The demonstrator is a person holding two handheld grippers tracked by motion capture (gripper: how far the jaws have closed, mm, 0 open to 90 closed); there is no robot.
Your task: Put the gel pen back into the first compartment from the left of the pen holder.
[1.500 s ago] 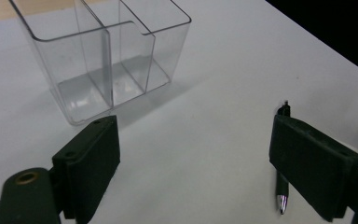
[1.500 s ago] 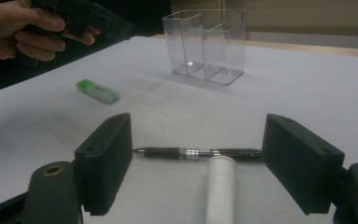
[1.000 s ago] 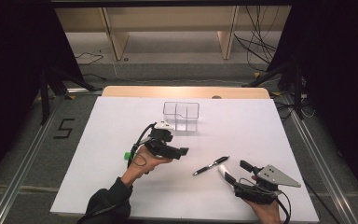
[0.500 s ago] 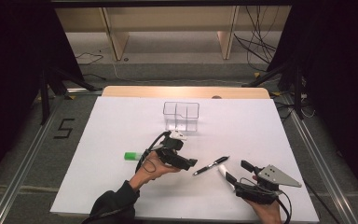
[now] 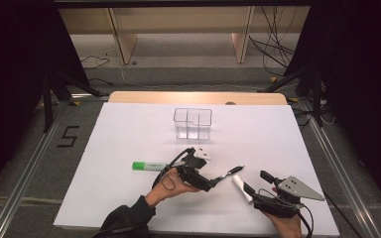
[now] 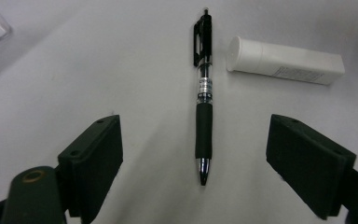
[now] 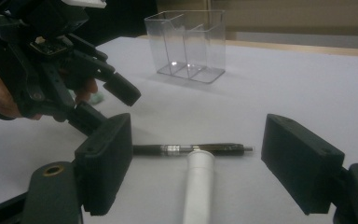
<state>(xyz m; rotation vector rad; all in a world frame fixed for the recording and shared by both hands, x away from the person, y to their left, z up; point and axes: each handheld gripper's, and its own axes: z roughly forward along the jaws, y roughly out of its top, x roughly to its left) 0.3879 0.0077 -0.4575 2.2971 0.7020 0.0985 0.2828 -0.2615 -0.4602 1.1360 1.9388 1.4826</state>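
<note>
Both jaws wide, left gripper (image 6: 193, 158) hovers astride pen (image 6: 203, 98); unclamped.

Pen (image 5: 226, 173) tip end hidden behind left gripper (image 5: 209, 182) fingers in high view. White tube (image 7: 196, 191) near end cut off by bottom edge, between right gripper (image 7: 214, 168) fingers. Tube label print too small to read.

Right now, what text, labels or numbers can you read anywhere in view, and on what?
"5": black mark on the grey floor left of the table.
Pen: band of print on the clear barrel, too small to read.
White tube: grey print on its side, too blurred to read.
</note>
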